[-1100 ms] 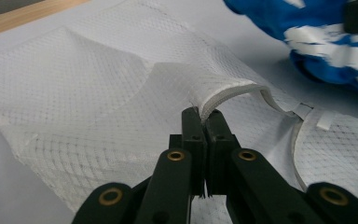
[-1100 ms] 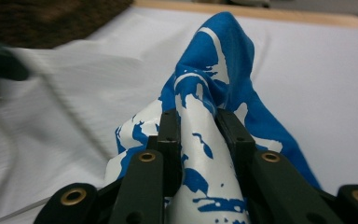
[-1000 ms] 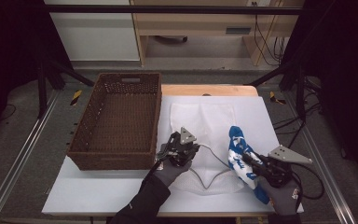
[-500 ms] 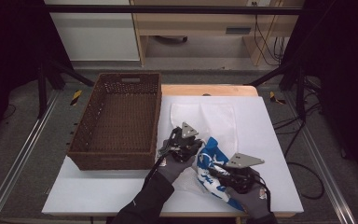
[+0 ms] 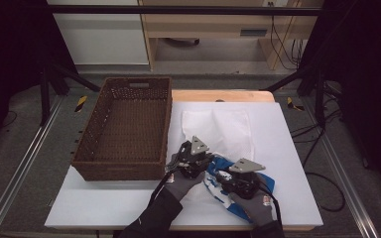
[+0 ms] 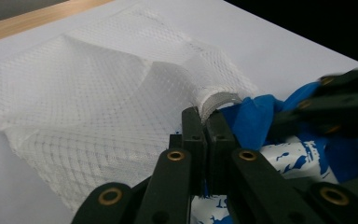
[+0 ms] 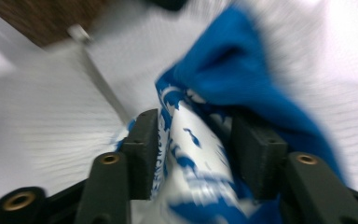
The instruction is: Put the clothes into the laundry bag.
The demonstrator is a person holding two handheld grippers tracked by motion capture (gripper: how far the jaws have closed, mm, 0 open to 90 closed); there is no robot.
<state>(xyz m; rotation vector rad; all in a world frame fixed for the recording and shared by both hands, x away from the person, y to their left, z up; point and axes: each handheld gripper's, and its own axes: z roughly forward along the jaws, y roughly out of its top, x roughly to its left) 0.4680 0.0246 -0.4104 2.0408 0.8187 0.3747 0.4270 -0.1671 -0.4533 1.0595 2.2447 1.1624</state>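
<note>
A white mesh bag point(image 5: 223, 129) lies flat on the white table point(image 5: 287, 148). My left gripper point(image 5: 198, 159) is at its near edge, shut on the bag's hem point(image 6: 216, 99), which it lifts a little. In the left gripper view the mesh bag point(image 6: 98, 107) spreads out behind the closed jaws point(image 6: 207, 119). My right gripper point(image 5: 225, 178) sits just right of the left one, shut on a bunched blue and white cloth point(image 5: 265, 182). In the right gripper view that cloth point(image 7: 233, 84) fills the gap between the jaws point(image 7: 198, 126), and its tip touches the raised hem.
A brown wicker basket point(image 5: 124, 129) stands on the left half of the table, close beside the left gripper. A wooden strip point(image 5: 223, 95) runs along the table's far edge. Cables point(image 5: 322, 178) hang off the right side.
My right gripper has carried the blue and white cloth leftward from the table's right side up against the left gripper and the bag's hem. The left gripper has barely moved.
</note>
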